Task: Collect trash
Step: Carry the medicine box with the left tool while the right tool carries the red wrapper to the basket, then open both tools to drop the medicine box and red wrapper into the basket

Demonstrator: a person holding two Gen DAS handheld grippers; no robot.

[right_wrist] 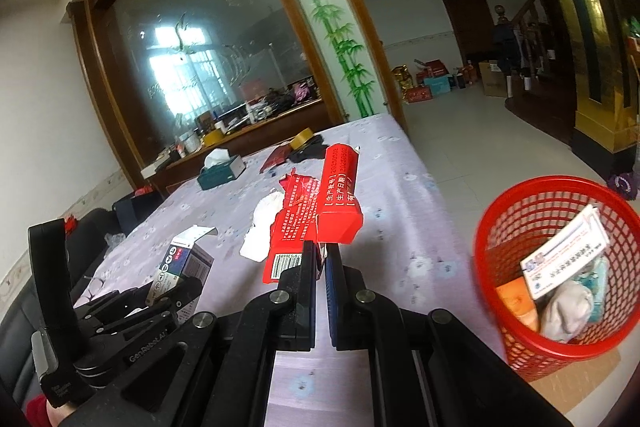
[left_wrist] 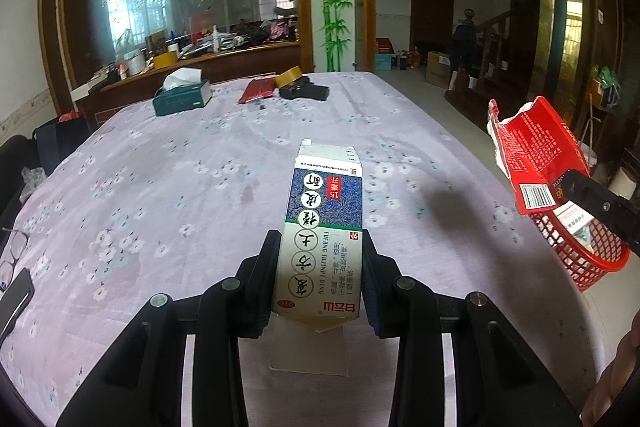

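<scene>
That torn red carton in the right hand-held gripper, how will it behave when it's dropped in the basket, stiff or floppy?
Probably light and fairly floppy: the red carton is torn open, ragged-edged and looks empty. The right hand-held gripper pinches only a thin edge, so it may swing. It should fall flat into the red basket, likely without bouncing.

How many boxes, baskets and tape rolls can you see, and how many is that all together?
Boxes: 3, the blue and white medicine box, the torn red box and the tissue box
Baskets: 1, the red basket
Tape rolls on the table: 1, the yellow tape roll
Total: 5
</scene>
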